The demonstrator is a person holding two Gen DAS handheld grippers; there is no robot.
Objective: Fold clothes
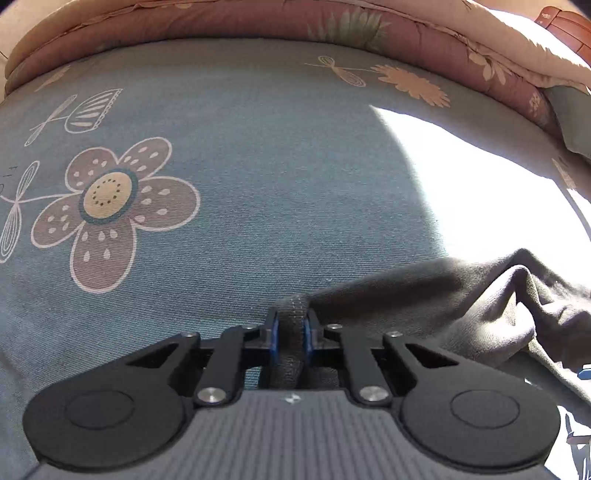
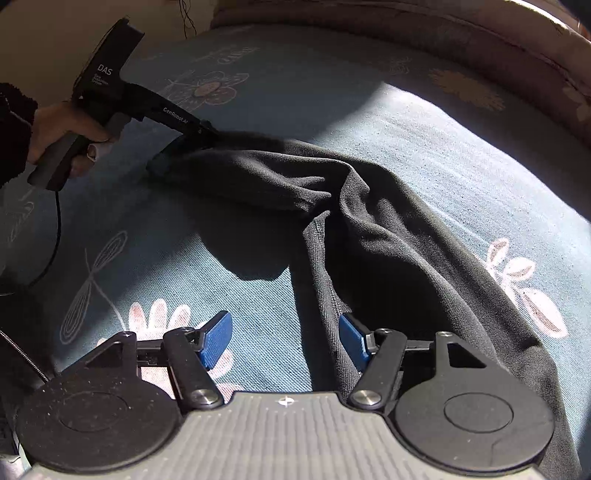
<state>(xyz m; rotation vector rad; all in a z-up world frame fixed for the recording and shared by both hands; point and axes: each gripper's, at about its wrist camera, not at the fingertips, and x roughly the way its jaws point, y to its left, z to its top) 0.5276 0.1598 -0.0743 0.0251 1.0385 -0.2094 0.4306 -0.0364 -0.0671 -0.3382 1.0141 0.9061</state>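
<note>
The left gripper (image 1: 290,332) is clamped on a ribbed hem edge of a dark grey garment (image 2: 369,236) — the blue pads pinch the band between them, and the cloth trails off to that gripper's right in loose folds. From the right wrist view the same tool shows far ahead and to the left, held by a hand (image 2: 62,136) in a dark fuzzy sleeve, with the pinched corner lifted slightly off the bedsheet (image 1: 258,166), so the fabric sags between the held end and the rest. The right gripper (image 2: 286,339) stands with its jaws spread wide, gripping nothing; a strip of the garment runs just ahead of it and past its right finger, seemingly placed so a second edge could be taken. The garment lies rumpled and twisted across the blue floral sheet, not flat and not in any neat fold. Whether it is being spread out or gathered over cannot be told. Beyond both grippers a pink quilt (image 1: 258,22) lies bunched along the far side. No basket, box or other container is in view.
</note>
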